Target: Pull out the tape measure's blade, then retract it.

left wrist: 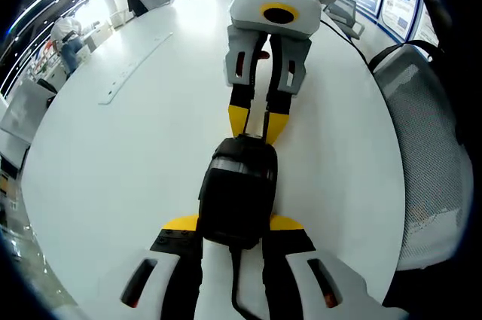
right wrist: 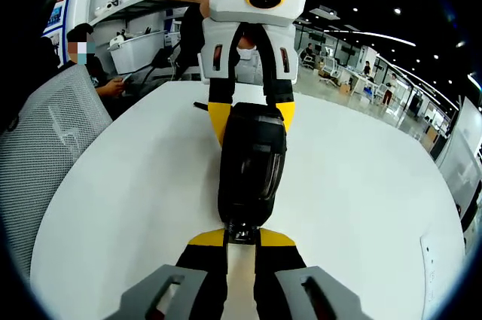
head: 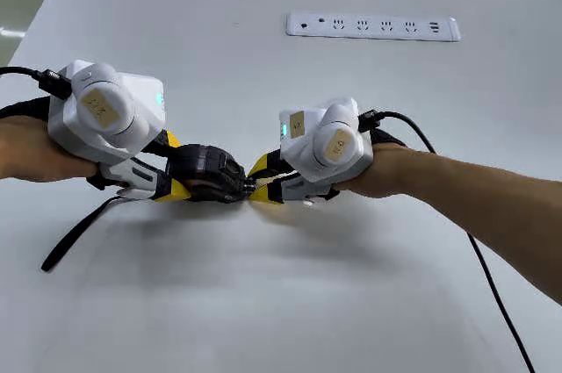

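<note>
Jaws first, and we count two pairs, one on each of the two grippers, which meet nose to nose over the white table (head: 263,303). Taking the single tape measure (head: 206,173) as our landmark and reading from left to right, we begin with the left hand (head: 31,149), well to the left of the tape measure, which grips the left gripper (head: 176,182). One black strap (head: 79,231) trails on the table down and to the left of the tape measure. The left gripper's jaws stand partly apart and clamp the tape measure's black case between their yellow tips, one tip on each flank, as the left gripper view makes plain. The tape measure itself sits at the centre, just above or on the table; we cannot tell which. Its mouth points right. Just to the right of the tape measure, the right gripper (right wrist: 241,239) has its jaws drawn narrow, pinched on the end of the blade (right wrist: 241,271), with a short pale length of blade lying between them in the right gripper view. The right hand (head: 382,171) holds that gripper further to the right of the tape measure, and one black cable (head: 492,294) runs from it across the table. One white power strip (head: 372,26) lies beyond the tape measure and to its right, well apart from it. We also see one grey mesh chair (left wrist: 422,147) at the table's edge, off to the side of the tape measure.
</note>
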